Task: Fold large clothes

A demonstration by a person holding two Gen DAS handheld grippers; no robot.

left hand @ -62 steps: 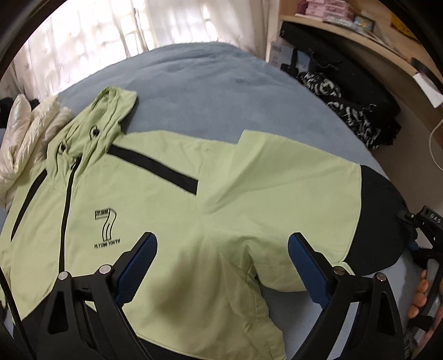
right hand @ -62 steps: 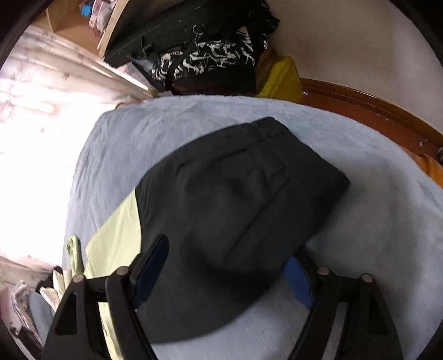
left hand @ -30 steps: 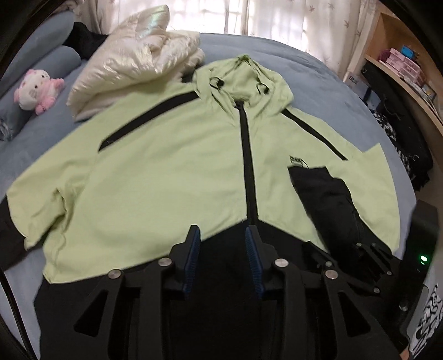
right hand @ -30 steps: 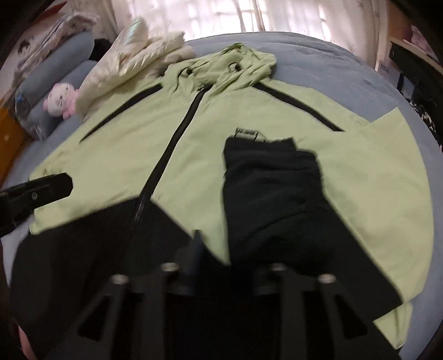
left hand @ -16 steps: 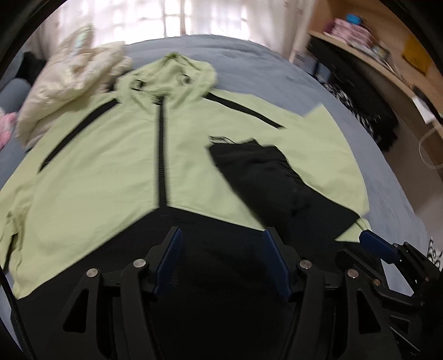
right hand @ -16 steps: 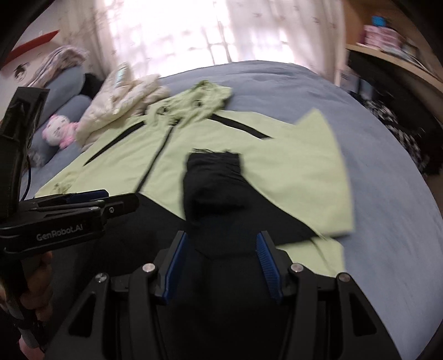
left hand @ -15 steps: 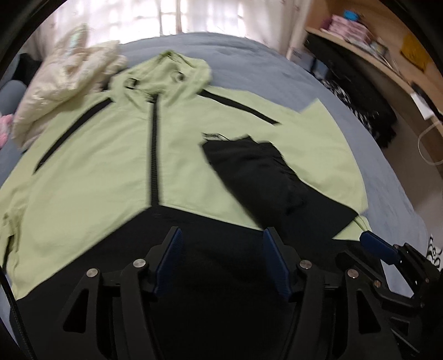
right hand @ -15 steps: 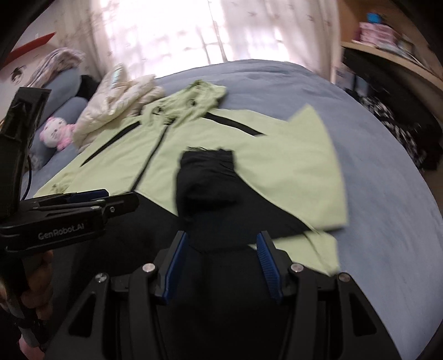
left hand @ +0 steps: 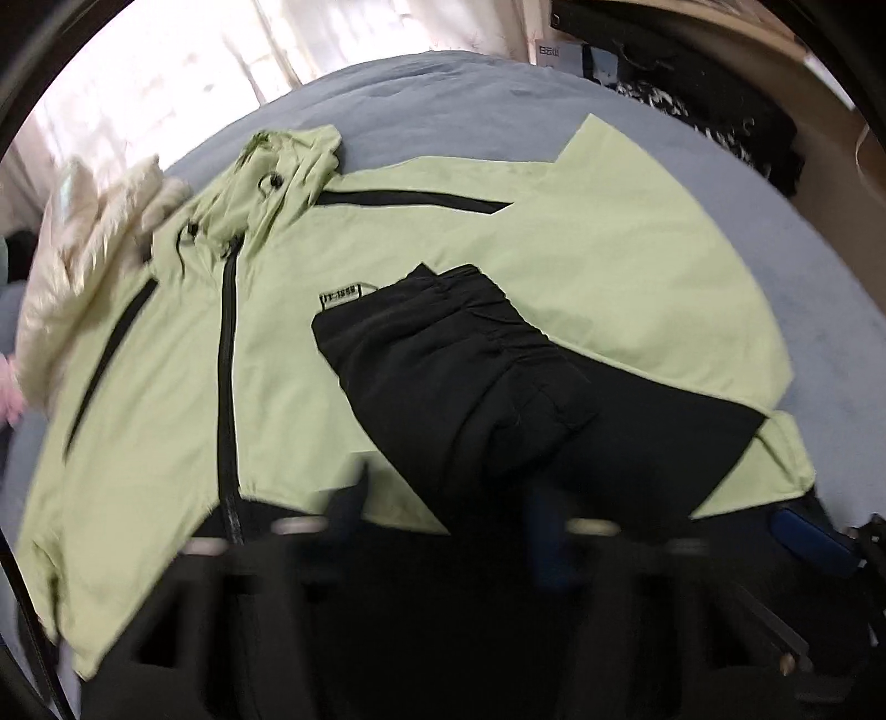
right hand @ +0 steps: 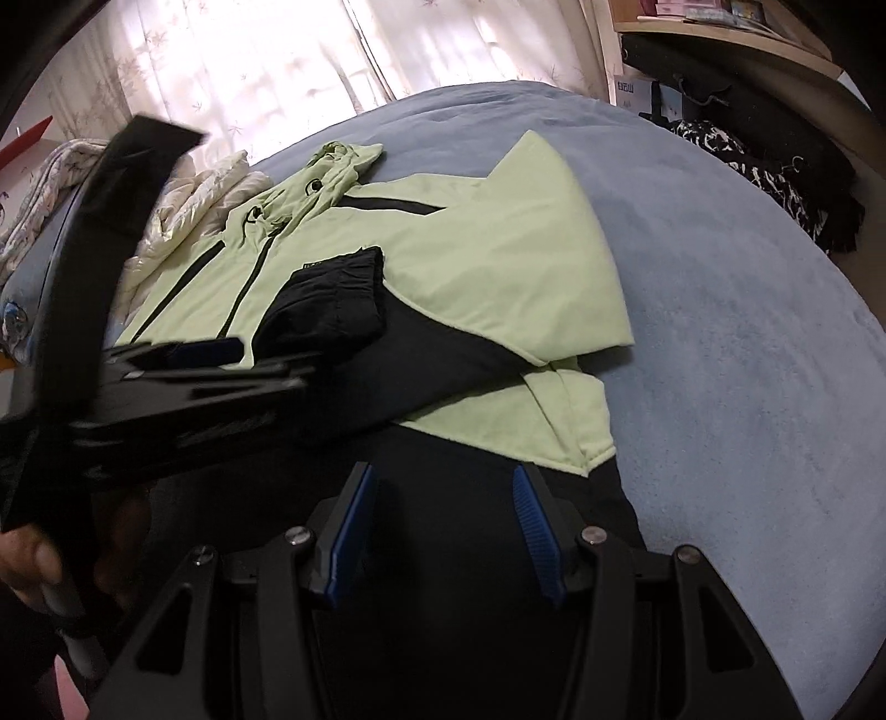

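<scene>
Jacket point(left hand: 581, 277), soft, light, slippery-looking shell, lies flat on bed point(right hand: 747, 332) ahead of both jaws, one black sleeve point(left hand: 443, 365) folded across chest. Left gripper point(left hand: 443, 515) blurred, jaws just closing, nothing seen pinched; right gripper point(right hand: 443, 515) jaws apart, empty, over black hem. Best grab likely a hem or sleeve edge.

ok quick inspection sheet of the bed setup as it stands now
surface: blue-grey bed cover, soft, bare on the right side
job's things: green and black hooded jacket laid front up, zip closed; one sleeve folded across the chest, its black cuff on top
clutter: cream puffy jacket beside the hood; dark clothes on hangers past the bed's edge
grippers: left gripper blurred, jaws just closing, nothing gripped; right gripper open above the black hem
cables: thin pale cord by the shelf, off the bed
surroundings: curtained window, wooden shelf
</scene>
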